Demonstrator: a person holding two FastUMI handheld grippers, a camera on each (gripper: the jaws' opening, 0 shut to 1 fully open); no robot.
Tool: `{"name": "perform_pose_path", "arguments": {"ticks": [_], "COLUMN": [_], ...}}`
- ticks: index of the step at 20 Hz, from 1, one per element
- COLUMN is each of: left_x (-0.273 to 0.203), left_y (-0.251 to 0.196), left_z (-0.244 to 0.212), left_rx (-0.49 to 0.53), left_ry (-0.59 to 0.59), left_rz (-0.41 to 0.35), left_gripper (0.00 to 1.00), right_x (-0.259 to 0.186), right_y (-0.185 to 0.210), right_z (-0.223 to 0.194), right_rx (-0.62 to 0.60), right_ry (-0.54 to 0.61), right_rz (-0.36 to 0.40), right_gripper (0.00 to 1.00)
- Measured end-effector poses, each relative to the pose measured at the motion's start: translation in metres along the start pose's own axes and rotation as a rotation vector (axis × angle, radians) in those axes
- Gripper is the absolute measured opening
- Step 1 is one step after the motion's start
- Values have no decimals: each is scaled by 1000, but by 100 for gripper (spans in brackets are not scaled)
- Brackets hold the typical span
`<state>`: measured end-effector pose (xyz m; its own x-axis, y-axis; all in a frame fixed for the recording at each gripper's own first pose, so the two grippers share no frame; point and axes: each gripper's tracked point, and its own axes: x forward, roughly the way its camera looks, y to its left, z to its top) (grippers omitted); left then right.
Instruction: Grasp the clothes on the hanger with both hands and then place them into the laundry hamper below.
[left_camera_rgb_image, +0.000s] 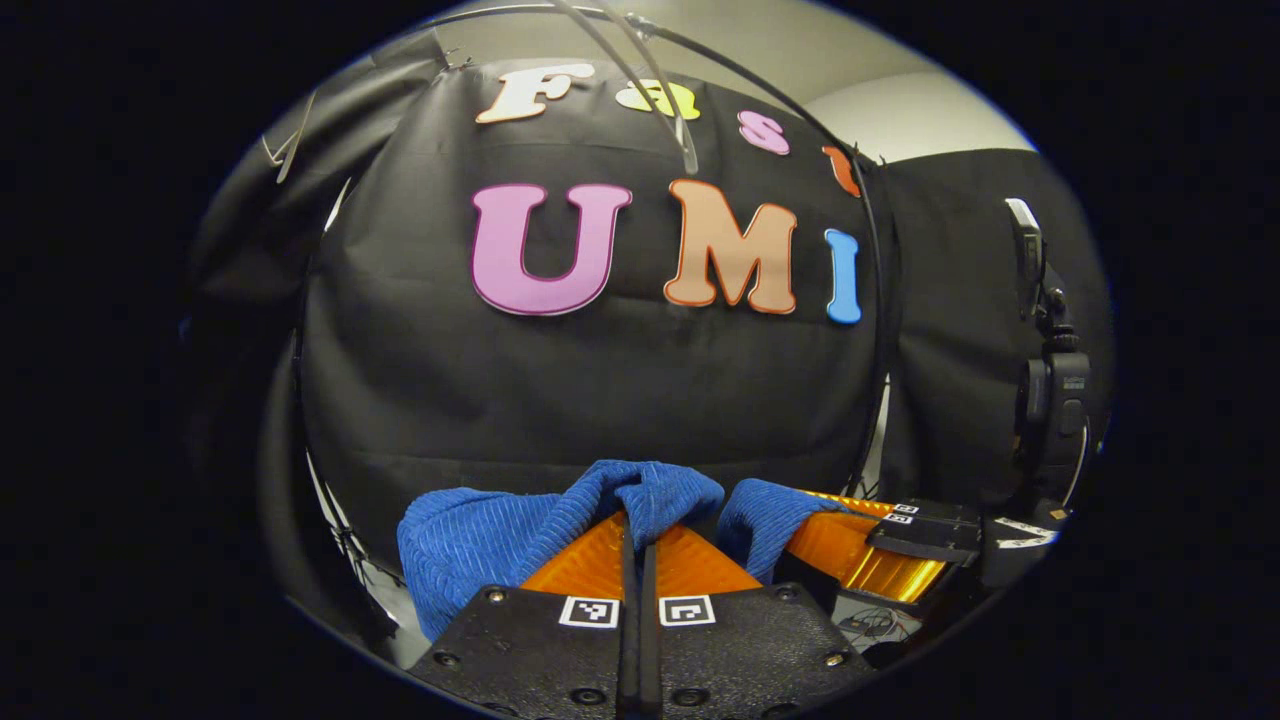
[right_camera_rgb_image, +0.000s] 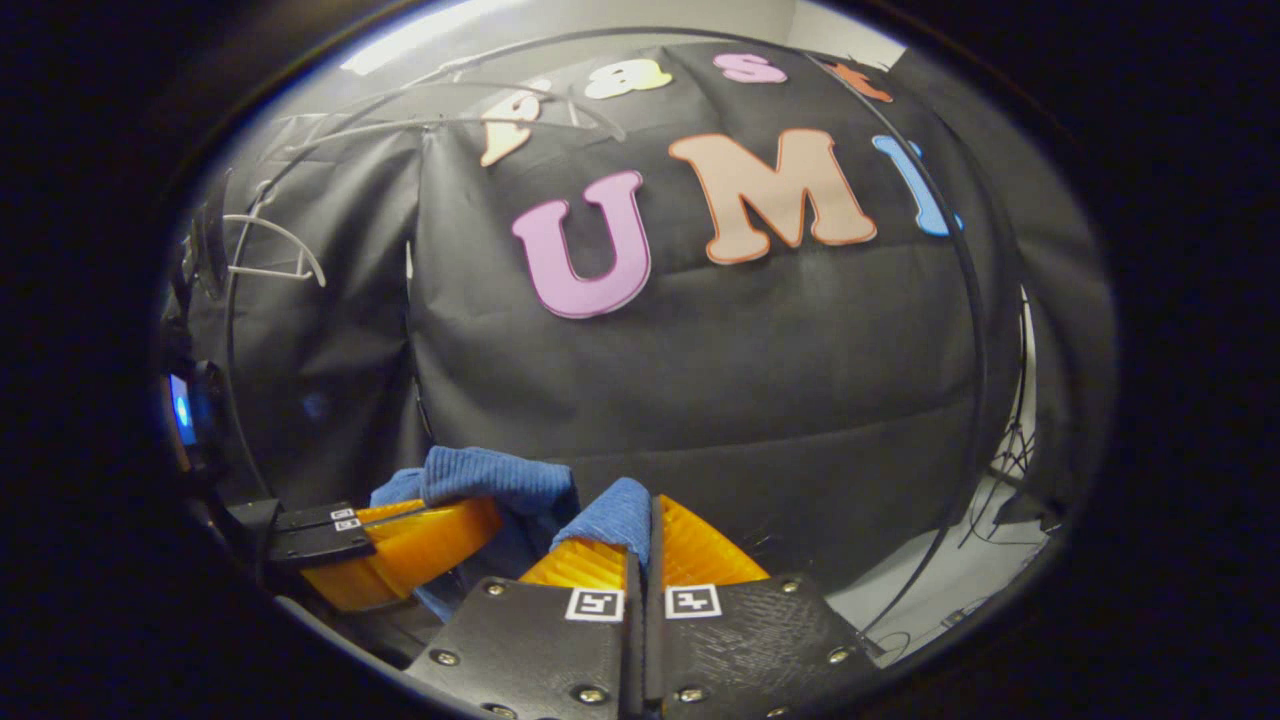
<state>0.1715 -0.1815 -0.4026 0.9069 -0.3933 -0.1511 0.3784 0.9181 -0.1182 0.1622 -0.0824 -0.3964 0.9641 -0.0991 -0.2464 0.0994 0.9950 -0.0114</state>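
Note:
A blue ribbed garment (left_camera_rgb_image: 480, 545) bunches over my left gripper (left_camera_rgb_image: 640, 535), whose orange fingers are pressed together on a fold of it. In the left gripper view the right gripper (left_camera_rgb_image: 850, 545) sits just to the right, with blue cloth draped over its orange fingers. In the right gripper view my right gripper (right_camera_rgb_image: 645, 525) is shut on a blue fold (right_camera_rgb_image: 615, 520), and the left gripper (right_camera_rgb_image: 420, 545) lies to the left with more of the garment (right_camera_rgb_image: 495, 475) on it. Thin hangers (left_camera_rgb_image: 660, 90) hang above on a dark rail.
A black cloth wall (left_camera_rgb_image: 600, 400) stands close ahead. A white hanger (right_camera_rgb_image: 270, 250) hangs at the left in the right gripper view. A curved black pole (right_camera_rgb_image: 975, 330) runs down the right side, with pale floor and cables (right_camera_rgb_image: 960, 580) below it.

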Motion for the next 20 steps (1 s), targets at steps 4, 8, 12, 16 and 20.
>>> {"name": "perform_pose_path", "arguments": {"ticks": [4,8,12,16,20], "left_x": [6,8,8,7,5], "left_y": [7,5,11,20,22], "left_z": [-34,-79,-132,-164,-150], "left_rx": [19,-6,-39,-36,-55], "left_ry": [96,237,420,548,537], "left_rz": [25,11,30,56,66], "left_gripper": [0,4,4,4,8], "right_x": [10,15,17,12,3], "right_y": [-8,-32,-45,-53,-50], "right_z": [-32,-77,-122,-138,-146], "right_rx": [43,18,6,-13,-49], "right_ry": [104,238,381,458,516], "right_rz": [-32,-81,-122,-144,-136], "right_gripper": [1,1,1,3,4]}}
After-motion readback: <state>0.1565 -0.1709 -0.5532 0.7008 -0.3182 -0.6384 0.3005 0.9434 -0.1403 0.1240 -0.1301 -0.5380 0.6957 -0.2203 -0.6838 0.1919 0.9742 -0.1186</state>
